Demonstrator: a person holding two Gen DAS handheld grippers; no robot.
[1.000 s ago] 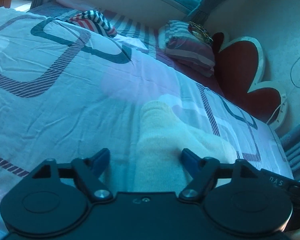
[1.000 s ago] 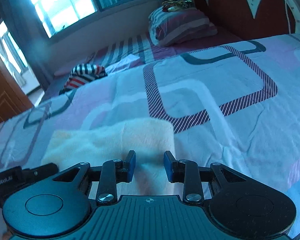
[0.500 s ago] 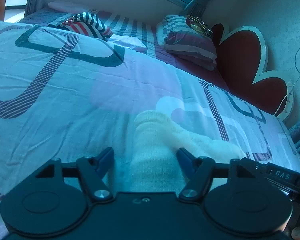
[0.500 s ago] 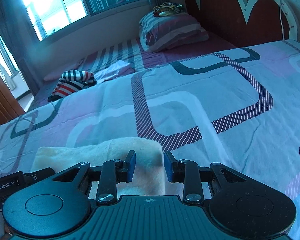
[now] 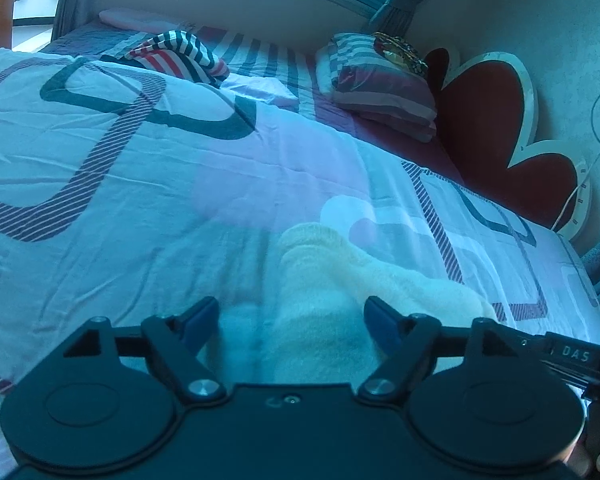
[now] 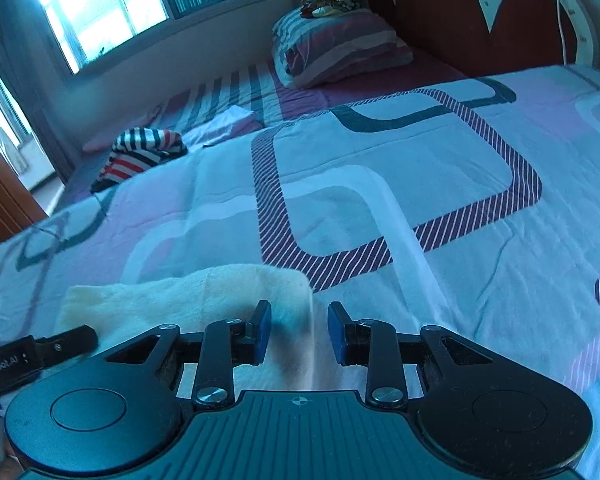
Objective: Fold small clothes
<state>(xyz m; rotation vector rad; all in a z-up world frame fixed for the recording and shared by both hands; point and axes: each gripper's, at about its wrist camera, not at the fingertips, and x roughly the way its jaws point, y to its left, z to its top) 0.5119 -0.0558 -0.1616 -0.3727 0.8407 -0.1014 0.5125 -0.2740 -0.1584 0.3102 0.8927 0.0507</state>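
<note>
While on quilt (image 5: 148, 184): cream garment (image 5: 320, 304) lies bunched.
left gripper (image 5: 292, 320): fingers opening, wide apart, garment between, unpinched.
right gripper (image 6: 299, 332): fingers apart, straddling garment edge, not clamped.

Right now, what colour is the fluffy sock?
Pale cream sock, clearest in the left wrist view.

ahead of both grippers the patterned quilt (image 6: 440, 200) lies flat and bare, leaving broad open room across the middle of the bed. the cream garment (image 5: 320, 300) is the only low bump close in. farther off, a striped garment (image 5: 176, 56) sits heaped near the far edge, with a folded white cloth (image 6: 228, 122) beside it. a stacked striped pillow (image 6: 340, 48) and the scalloped headboard (image 5: 496, 120) close off that end, and a wall (image 5: 228, 8) under the window bounds the far side.
</note>
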